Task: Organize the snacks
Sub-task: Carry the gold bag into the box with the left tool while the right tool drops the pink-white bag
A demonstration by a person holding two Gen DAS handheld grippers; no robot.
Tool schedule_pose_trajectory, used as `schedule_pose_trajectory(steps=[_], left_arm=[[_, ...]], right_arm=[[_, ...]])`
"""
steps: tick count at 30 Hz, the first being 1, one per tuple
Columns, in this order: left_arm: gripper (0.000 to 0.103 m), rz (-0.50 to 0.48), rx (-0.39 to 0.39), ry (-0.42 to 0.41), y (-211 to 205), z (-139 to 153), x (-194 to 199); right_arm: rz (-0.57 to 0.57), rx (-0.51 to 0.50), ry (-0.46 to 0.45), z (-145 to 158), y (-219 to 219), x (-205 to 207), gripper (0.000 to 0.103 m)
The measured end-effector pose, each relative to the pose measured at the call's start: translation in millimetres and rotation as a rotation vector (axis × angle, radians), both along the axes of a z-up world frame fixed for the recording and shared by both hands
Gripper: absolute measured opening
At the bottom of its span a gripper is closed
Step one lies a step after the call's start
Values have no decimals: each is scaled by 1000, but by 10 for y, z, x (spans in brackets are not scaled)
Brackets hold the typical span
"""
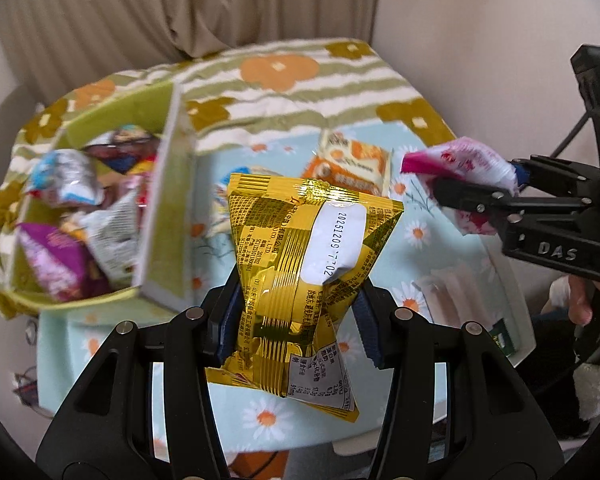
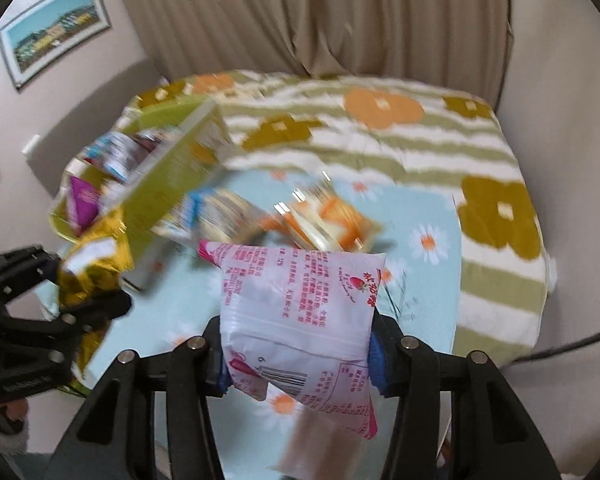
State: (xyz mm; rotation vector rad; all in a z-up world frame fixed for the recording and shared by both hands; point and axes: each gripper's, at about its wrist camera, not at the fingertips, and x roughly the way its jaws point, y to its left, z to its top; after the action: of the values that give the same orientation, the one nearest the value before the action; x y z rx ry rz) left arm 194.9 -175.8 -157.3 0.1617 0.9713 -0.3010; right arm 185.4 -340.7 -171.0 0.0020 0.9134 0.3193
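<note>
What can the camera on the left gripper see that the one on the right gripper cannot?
Only the left view: the date stamp on the gold packet and the person's hand. Only the right view: a framed picture on the wall. Both: the green box, orange packet, pink-and-white packet, and both grippers, left and right, each gripping one packet.

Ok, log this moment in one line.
left gripper: shut on gold foil packet | right gripper: shut on pink-and-white plastic packet

Each black hand-held gripper has silver screws and blue pads.
</note>
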Motion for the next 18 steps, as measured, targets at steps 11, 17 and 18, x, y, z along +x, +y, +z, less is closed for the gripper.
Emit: schedule_pose_trajectory(steps=[11,17,18], left_arm=[[46,178,-17,-123,862,720,-127],[46,243,-23,-154,1396,889,65],[46,248,-25,-152,1495,899,127]], right_arm=[[141,66,-138,889,668,-121,47],[165,112,-145,1043,1094,62,47],[167,111,-144,1038,1149,89,47]])
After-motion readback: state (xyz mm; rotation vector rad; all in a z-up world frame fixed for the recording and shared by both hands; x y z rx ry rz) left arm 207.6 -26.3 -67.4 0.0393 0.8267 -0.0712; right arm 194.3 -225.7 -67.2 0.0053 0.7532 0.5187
